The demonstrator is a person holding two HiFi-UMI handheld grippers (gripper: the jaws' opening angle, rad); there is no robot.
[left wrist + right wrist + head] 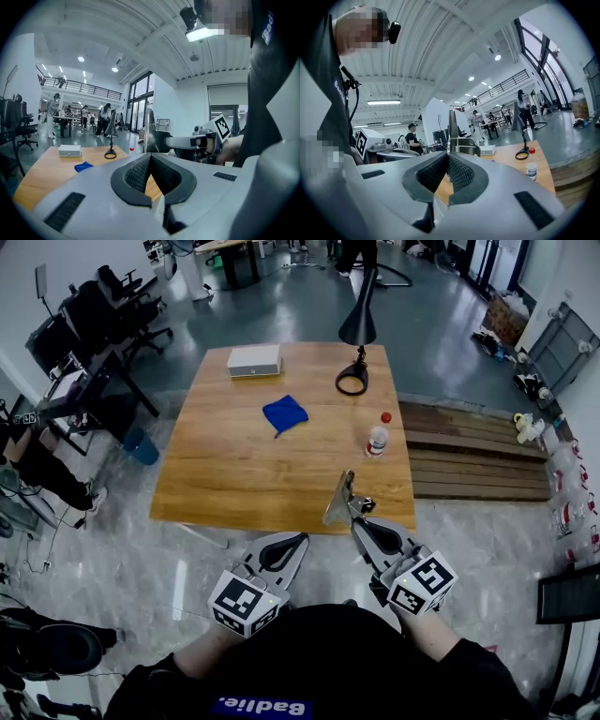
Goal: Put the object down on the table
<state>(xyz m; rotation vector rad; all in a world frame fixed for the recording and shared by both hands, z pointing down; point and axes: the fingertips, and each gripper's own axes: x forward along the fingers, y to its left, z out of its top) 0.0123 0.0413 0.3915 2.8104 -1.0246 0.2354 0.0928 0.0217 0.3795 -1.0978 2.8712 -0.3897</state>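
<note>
My right gripper [357,517] is shut on a shiny metal tool [338,499] and holds it upright over the near right edge of the wooden table [234,460]. In the right gripper view the tool [452,131] sticks straight up from between the closed jaws of the right gripper [448,164]. My left gripper [301,540] hangs just short of the table's near edge, to the left of the right one. It is shut with nothing in it, and its pads [140,172] meet in the left gripper view. That view also shows the tool [147,133] off to the right.
A water bottle [377,439] with a red cap stands at the table's right side. Mid-table lies a blue cloth [284,413]; a white box [254,360] and a black desk lamp [357,329] stand at the far edge. Wooden steps [473,460] lie to the right.
</note>
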